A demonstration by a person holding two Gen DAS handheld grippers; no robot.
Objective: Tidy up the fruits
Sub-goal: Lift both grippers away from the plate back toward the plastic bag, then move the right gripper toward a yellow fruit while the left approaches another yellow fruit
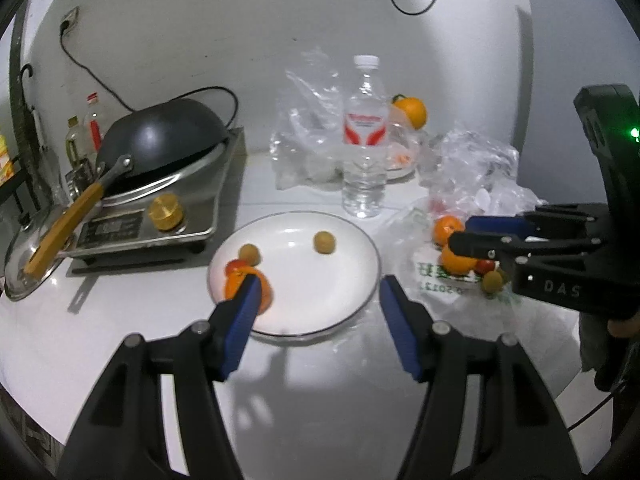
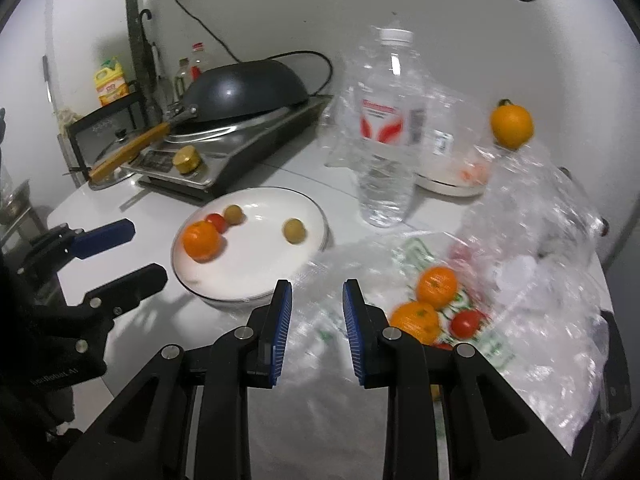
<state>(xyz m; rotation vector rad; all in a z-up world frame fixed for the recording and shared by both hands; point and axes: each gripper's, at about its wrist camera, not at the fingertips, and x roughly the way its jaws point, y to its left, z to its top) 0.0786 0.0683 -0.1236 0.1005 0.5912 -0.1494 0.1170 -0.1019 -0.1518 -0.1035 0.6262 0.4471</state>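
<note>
Here is the white plate (image 2: 256, 284) in the middle of the white table (image 1: 80, 344), and it holds four pieces of fruit: an orange (image 2: 201, 240) at its left edge, a small red tomato (image 2: 216, 222) touching it, a greenish-brown round fruit (image 2: 233, 214) just beside the tomato, and a second one (image 2: 294, 231) alone toward the right side.

The left gripper (image 1: 316, 292) hangs over the near rim of the plate, blue pads spread wide, nothing between them. One pad sits in front of the orange in its own view, but the other camera shows the fruit lying free on the plate.

The right gripper (image 2: 316, 298) is over crumpled clear plastic bags (image 2: 532, 280) to the right of the plate. Its pads are drawn in close, a narrow gap left, and they hold nothing. Just beside it, on a printed bag, lie two more oranges (image 2: 437, 286), a red tomato (image 2: 466, 322), and, seen from the left camera, another small greenish fruit (image 1: 492, 281).

Behind the plate stands a water bottle (image 2: 386, 128), upright. Farther back a lone orange (image 2: 512, 124) sits above a shallow dish (image 2: 444, 188). To the left, a dark wok (image 2: 248, 84) rests upside down on a cooker (image 2: 224, 160).
</note>
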